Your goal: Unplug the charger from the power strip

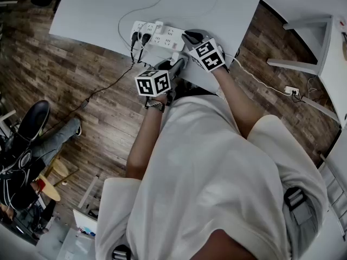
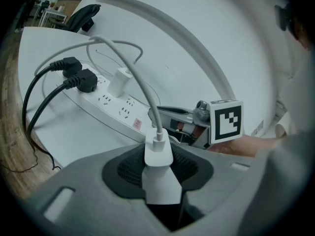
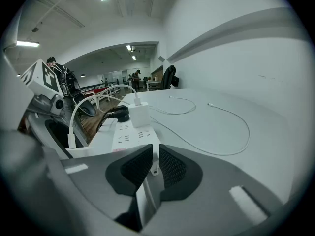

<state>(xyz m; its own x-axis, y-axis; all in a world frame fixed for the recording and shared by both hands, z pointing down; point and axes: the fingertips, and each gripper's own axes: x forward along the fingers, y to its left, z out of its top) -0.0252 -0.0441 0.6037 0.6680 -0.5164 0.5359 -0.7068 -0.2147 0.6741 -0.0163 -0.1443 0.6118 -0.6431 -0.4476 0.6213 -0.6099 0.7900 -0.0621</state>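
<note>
My left gripper (image 1: 176,64) (image 2: 158,173) is shut on a white charger (image 2: 158,166) (image 1: 174,60), whose white cable arcs up and away from it. The charger sits clear of the white power strip (image 1: 157,36) (image 2: 115,107) (image 3: 132,134), near the table's front edge. Another white charger (image 2: 119,81) (image 3: 139,113) and two black plugs (image 2: 81,80) remain in the strip. My right gripper (image 1: 190,37) (image 3: 152,168) is at the strip's right end, its pads nearly together and pinching a white piece there. The right gripper view also shows the held charger (image 3: 74,151).
The strip lies on a white table (image 1: 97,10). A loose white cable (image 3: 231,127) curls on the table beyond it. Black cords drop over the table's front edge to the wooden floor. A floor socket (image 1: 291,90) and white furniture (image 1: 314,42) stand at the right, a dark chair (image 1: 30,123) at the left.
</note>
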